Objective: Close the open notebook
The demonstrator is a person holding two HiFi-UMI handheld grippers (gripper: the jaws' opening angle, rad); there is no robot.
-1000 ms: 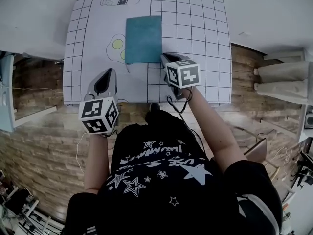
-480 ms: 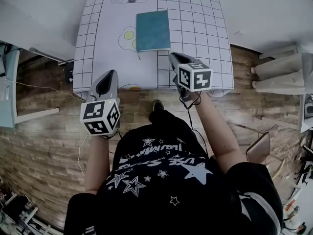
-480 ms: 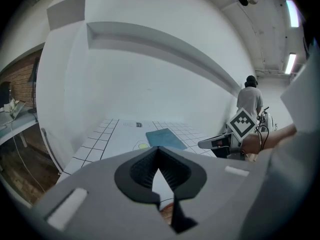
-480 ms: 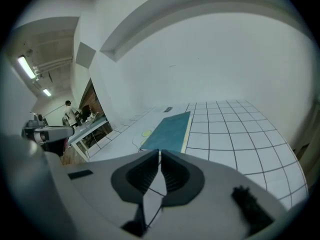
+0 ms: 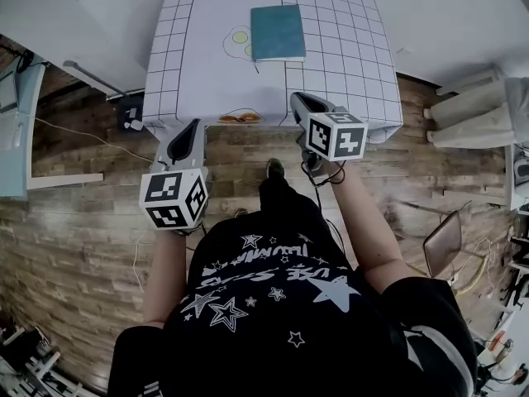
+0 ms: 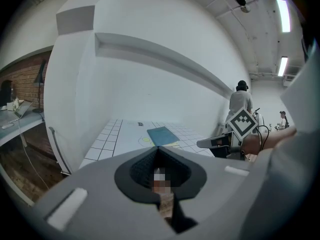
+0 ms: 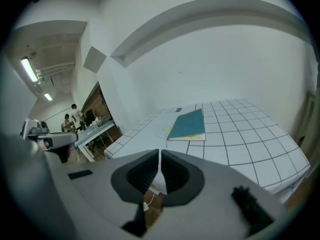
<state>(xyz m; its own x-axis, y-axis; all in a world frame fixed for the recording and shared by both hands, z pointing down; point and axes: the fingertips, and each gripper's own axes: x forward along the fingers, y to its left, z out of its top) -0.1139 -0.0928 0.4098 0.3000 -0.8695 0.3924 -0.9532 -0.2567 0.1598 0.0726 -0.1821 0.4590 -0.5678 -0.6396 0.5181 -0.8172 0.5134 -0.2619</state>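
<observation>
Two tongs: your left tongs (image 5: 192,128) and your right tongs (image 5: 297,99) are each pressed together, with nothing between them.
Notebook: the notebook (image 5: 278,32) lies shut, teal cover up, on the far half of the gridded white surface (image 5: 186,73), overlapping a printed egg drawing (image 5: 239,40).
Position: you hold both tongs by the surface's near edge, the left one over the wood floor (image 5: 83,222), well apart from the notebook.

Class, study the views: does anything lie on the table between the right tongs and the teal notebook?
Nothing visible does. The right tongs are shut and empty at the near edge of the gridded mat; only bare mat lies between them and the notebook, which is already closed.
</observation>
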